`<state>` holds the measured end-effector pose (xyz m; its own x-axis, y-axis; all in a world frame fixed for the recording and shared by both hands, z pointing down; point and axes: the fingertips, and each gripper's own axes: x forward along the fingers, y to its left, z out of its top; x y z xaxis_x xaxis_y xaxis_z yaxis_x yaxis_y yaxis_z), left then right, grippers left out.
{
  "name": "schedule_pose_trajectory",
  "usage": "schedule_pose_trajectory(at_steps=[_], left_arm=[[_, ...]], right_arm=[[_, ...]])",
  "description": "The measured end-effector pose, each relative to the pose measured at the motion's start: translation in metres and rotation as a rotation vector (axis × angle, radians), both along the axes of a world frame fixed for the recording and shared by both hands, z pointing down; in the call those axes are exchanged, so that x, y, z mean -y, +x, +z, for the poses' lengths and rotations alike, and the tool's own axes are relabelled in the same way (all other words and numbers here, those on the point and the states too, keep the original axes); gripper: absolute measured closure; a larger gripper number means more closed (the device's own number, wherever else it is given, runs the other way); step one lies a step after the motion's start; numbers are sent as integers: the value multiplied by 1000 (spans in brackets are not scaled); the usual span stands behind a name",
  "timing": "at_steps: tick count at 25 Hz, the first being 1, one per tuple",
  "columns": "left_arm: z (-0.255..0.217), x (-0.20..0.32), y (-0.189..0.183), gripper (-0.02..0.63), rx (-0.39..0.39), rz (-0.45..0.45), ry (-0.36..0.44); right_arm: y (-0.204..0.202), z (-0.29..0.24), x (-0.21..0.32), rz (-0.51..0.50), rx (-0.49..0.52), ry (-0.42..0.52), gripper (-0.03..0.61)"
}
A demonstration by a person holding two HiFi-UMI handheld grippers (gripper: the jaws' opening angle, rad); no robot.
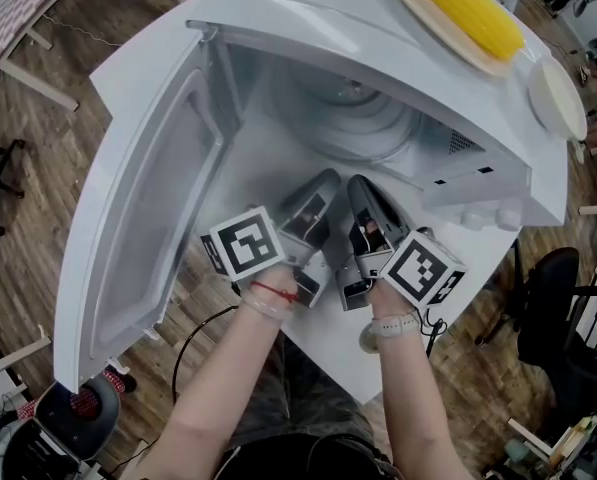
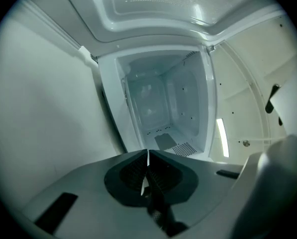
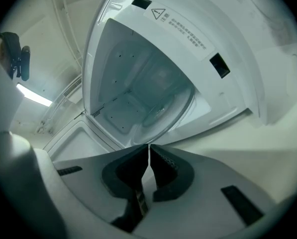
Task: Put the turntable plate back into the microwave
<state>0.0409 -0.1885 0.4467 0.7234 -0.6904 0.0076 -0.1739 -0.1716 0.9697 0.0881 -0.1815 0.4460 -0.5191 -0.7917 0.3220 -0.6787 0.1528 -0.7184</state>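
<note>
The turntable plate (image 1: 363, 118) is seen lying inside the open microwave (image 1: 308, 28), its ribbed glass disc low in the cavity, with the door (image 1: 148, 208) swung wide to the left. The left gripper (image 1: 328, 178) and right gripper (image 1: 358, 183) are held side by side just in front of the opening, over the white table (image 1: 338, 338). Both pairs of jaws are pressed together with nothing caught between them.

The placing step is judged to be done or nearly so. Whether the plate is seated squarely on its hub cannot be told from these views. What is likely called for next is a check of that seating, after which the grippers can be drawn clear and perhaps the door closed.

A warning label (image 3: 180, 26) with a triangle sign is carried on the frame above the cavity, but its lines of print are too small to be read. No brand name can be made out. A corn cob (image 1: 463, 8) on a dish is seen on top of the microwave.
</note>
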Motion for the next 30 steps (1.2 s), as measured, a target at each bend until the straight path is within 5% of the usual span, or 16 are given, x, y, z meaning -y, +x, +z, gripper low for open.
schedule_pose_trajectory(at_steps=[5,11,17,30], left_arm=[[-1,-4,4,600,43,20,21],[-8,-16,8,601,233,60,133],[-14,-25,11,601,329,84,185],[-38,-52,7,601,431,99,250]], right_arm=[[-4,-1,-4,-19,-3,5,548],[-6,-10,-15,-53,-80,54,549],[-6,-18,-21,-79,-113,75,550],[-16,-45,-48,-165,-182,129,550]])
